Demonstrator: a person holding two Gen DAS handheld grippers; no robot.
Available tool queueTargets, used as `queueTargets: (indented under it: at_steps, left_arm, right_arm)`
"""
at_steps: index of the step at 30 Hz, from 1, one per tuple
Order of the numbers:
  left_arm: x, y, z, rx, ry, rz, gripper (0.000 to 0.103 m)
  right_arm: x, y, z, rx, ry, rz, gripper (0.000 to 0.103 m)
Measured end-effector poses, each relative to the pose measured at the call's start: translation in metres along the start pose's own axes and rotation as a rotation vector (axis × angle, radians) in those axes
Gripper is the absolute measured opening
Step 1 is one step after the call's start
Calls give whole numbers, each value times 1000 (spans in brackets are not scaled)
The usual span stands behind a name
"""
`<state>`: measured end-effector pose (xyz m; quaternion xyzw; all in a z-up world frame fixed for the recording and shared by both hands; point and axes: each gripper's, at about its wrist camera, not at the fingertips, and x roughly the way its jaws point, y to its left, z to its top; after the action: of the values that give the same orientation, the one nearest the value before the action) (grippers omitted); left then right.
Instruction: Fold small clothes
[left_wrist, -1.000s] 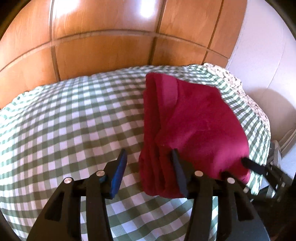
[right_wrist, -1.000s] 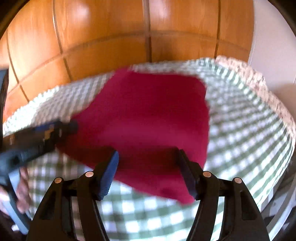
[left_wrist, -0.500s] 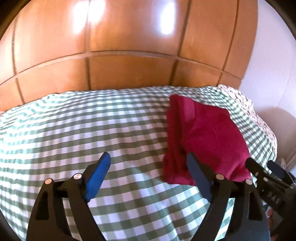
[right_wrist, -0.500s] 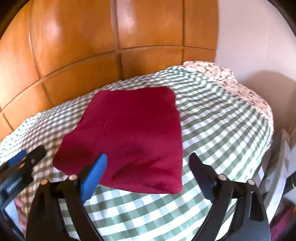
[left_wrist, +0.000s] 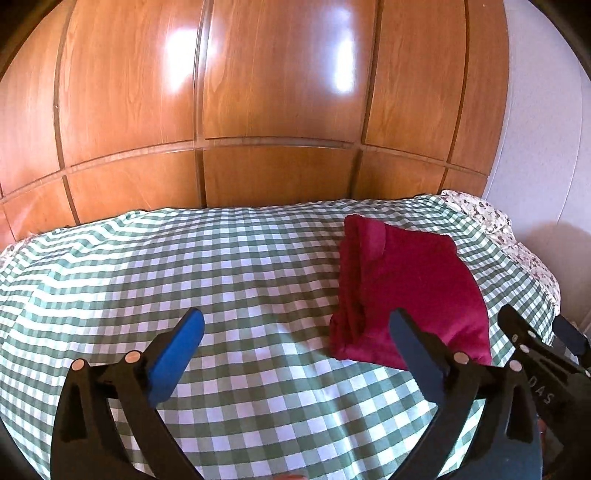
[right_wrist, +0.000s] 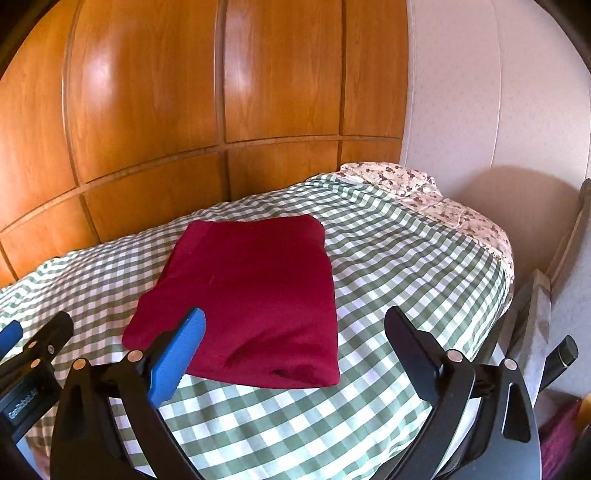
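Observation:
A dark red garment (left_wrist: 413, 288) lies folded into a rough rectangle on the right part of the green-and-white checked bed cover (left_wrist: 147, 277). My left gripper (left_wrist: 295, 317) hovers above the cover to the garment's left, its jaws opening wide with nothing between them. In the right wrist view the folded garment (right_wrist: 251, 288) lies just ahead of my right gripper (right_wrist: 295, 314), whose jaws are opening too and hold nothing. Each gripper shows in the other's view: the right gripper (left_wrist: 535, 321) at the far right, the left gripper (right_wrist: 37, 325) at the far left.
A glossy wooden panelled wall (left_wrist: 277, 110) rises behind the bed. A floral sheet (right_wrist: 424, 195) shows at the bed's far right corner beside a white wall (right_wrist: 480, 110). Grey objects (right_wrist: 535, 314) and a dark handle (right_wrist: 561, 354) stand off the bed's right edge.
Both grippers let go of the red garment, opened wide, and rose and pulled back. The garment now lies flat and folded on the cover.

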<state>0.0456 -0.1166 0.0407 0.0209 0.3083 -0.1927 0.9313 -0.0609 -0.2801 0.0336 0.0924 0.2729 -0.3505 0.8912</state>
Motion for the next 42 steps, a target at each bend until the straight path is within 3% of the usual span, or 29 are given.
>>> queueTargets:
  at_steps: [42]
  left_arm:
    - [-10,-14,1,17,-5,2,100]
  right_arm:
    - [-3,1,-10,50,6,2,97]
